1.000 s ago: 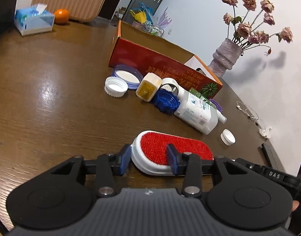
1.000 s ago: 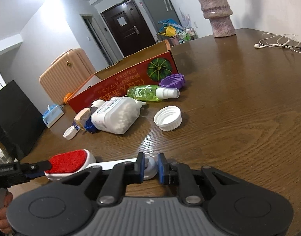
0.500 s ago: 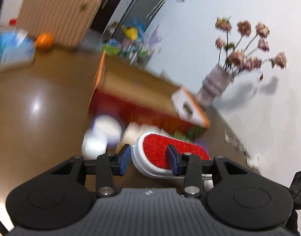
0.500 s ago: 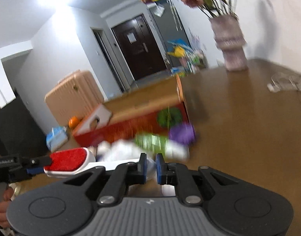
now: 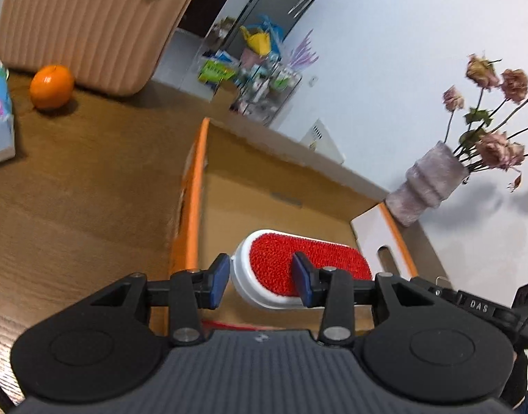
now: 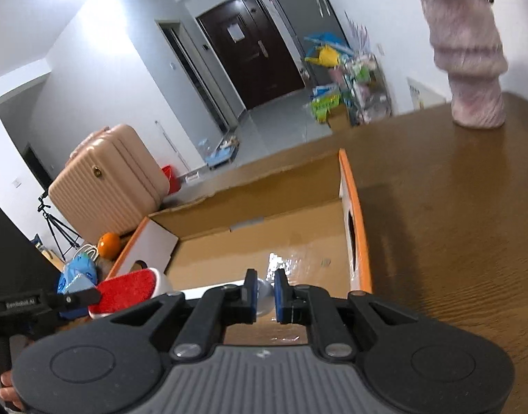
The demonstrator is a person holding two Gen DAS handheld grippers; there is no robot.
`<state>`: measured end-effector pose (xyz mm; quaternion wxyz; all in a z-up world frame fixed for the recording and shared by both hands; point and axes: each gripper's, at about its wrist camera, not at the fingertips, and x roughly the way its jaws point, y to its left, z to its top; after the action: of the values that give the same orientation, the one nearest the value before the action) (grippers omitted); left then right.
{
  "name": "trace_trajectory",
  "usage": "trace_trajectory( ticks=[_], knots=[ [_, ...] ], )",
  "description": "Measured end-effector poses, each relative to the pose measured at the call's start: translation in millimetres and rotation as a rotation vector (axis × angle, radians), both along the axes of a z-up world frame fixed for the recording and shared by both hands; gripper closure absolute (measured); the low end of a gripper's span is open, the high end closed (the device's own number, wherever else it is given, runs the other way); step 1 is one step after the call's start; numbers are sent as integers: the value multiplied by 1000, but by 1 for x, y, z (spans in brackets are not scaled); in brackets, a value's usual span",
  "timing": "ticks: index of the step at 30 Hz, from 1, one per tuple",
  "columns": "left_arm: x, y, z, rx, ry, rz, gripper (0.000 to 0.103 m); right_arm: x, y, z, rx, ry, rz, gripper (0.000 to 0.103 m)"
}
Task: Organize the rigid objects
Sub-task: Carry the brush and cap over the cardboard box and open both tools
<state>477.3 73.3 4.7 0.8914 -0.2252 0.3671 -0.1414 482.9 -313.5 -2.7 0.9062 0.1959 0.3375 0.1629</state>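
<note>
Red-bristled lint brush (image 5: 300, 269) is now held in the air above the open cardboard box (image 5: 281, 193); a second ago it lay low over the wooden table (image 5: 74, 189) among the bottles and caps, which have dropped out of both views. The left gripper (image 5: 260, 281) clamps the brush's white head between its blue pads. The right gripper (image 6: 265, 295) pinches the handle end with its fingers narrow. Both grips are unchanged. An orange (image 5: 51, 86) sits far left on the table, and a vase (image 5: 428, 181) stands at the far right beyond the box.
</note>
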Motion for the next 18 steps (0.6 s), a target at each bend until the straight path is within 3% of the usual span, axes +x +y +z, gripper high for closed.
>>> trace_trajectory(
  ticks=[1,5,11,18],
  knots=[
    [-1,2,-5,8,8,-1,68,3,1,-2,-9,5,9,93],
    [-4,0,-6,80,-4,-4,67,3,10,-8,-81,22,39,93],
    [-9,-5,-1,112,0,-31,67,-5,16,-5,-146,28,53,91],
    [-31,-9,26,157,-34,-17,66,-34,15,32,-166,-60,50,90]
  ],
)
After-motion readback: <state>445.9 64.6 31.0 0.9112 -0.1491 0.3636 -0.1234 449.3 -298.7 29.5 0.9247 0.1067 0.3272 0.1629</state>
